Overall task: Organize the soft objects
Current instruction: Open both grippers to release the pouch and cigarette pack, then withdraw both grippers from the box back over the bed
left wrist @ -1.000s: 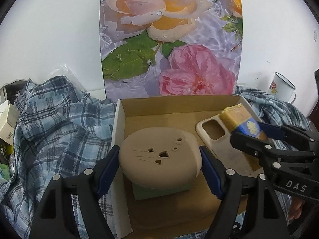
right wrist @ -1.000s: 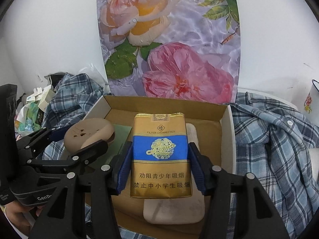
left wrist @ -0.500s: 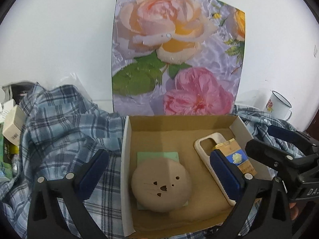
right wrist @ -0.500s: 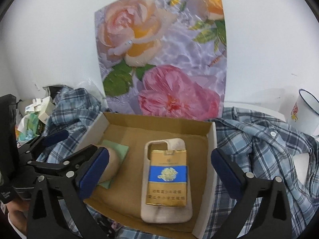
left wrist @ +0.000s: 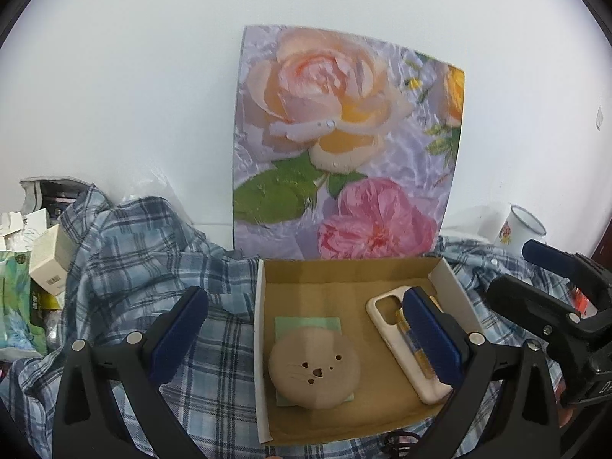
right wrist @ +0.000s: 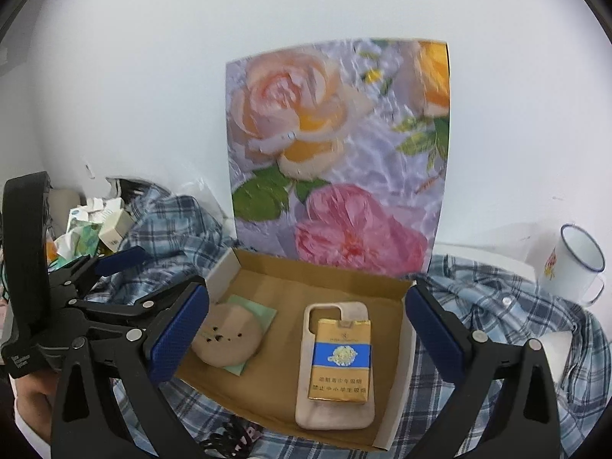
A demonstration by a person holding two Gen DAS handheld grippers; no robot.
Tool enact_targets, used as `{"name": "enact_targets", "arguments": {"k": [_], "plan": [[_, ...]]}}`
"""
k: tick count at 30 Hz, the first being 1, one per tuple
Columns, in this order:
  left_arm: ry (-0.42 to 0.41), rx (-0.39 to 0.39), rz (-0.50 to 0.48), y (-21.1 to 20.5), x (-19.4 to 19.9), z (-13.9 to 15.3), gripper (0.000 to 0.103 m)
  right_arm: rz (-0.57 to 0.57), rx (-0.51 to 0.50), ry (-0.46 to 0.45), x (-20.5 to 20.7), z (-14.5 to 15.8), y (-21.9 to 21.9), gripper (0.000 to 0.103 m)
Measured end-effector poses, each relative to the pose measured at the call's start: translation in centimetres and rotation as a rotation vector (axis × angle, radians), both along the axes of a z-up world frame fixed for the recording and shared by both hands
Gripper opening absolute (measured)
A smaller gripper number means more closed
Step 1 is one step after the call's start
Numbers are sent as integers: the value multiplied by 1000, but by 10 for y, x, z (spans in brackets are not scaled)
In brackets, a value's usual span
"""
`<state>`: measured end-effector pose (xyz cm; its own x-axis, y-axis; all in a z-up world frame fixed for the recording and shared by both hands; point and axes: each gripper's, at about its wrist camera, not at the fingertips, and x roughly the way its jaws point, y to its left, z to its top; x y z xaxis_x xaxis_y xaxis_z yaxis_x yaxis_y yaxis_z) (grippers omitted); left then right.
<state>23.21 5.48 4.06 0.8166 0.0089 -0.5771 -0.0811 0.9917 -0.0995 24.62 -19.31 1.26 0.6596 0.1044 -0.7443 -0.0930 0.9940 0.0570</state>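
Right wrist view: right gripper (right wrist: 306,329) and left gripper (left wrist: 302,336) gape empty over the box (right wrist: 397,375); the cigarette pack (right wrist: 340,355), perched loosely on the phone case (right wrist: 332,409), could slide if nudged.

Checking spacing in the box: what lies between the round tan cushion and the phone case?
Only bare cardboard floor separates the tan cushion from the phone case, clearest in the right wrist view.

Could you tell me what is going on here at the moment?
A person holds two grippers over a cardboard box on a plaid shirt. Both jaws have just opened and are empty. The left gripper is above the tan cushion on a green pad; the right gripper is above the cigarette pack on a phone case.
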Motion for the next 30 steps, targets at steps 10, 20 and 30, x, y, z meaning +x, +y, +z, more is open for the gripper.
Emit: {"name": "enact_targets", "arguments": {"k": [10,20,30], "plan": [[-48,-12,-1,-2,-26,41,103,18,20,-78,-13,35,6,102],[-145,15,-26,-11,-62,86,103,71,44,-158,-35,83,16,103],[-203,57,-47,-25,-90,115,103,86,66,-236,-56,119,16,103]]}}
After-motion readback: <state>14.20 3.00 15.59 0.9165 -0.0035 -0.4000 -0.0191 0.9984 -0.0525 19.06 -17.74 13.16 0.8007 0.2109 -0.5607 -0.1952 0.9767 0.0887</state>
